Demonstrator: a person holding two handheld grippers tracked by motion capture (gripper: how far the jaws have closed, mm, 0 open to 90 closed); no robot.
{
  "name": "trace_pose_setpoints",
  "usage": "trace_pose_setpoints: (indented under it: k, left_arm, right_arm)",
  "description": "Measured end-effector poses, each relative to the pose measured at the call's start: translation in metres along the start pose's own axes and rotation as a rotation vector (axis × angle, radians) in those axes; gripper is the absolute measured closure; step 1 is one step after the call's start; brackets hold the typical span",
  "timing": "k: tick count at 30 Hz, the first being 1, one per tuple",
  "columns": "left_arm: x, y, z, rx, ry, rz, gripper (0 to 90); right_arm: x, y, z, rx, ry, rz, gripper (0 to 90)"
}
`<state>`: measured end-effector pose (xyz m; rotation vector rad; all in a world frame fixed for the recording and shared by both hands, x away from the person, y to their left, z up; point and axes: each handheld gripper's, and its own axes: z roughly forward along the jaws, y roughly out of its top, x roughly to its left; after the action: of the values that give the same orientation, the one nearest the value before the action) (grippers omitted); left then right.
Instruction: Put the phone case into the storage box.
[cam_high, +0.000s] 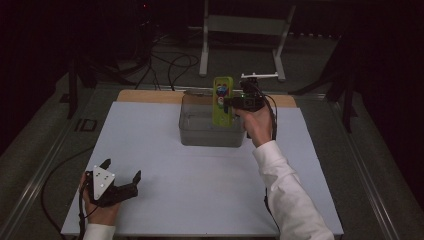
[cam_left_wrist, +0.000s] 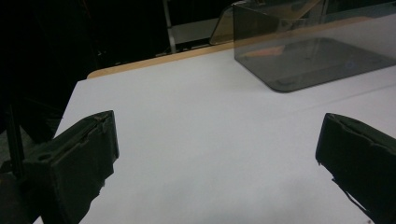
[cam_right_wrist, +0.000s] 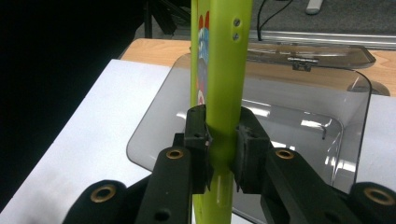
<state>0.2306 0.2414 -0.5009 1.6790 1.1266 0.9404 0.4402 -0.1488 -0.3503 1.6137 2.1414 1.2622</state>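
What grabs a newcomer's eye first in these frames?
The bright lime-green flat item with a colourful printed face stands out: the right gripper is shut on its edge and holds it upright over the open smoky clear plastic bin at the far middle of the white table. Next, the left gripper rests at the near left with its jaws wide apart and nothing between them.
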Motion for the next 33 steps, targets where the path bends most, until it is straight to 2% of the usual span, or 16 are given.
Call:
trace_pose_setpoints:
  k: [33]
  left_arm:
    - [0.0, 0.0, 0.0, -0.003, 0.001, -0.003, 0.0]
  right_arm:
    - [-0.02, 0.011, 0.013, 0.057, -0.075, 0.061, 77.9]
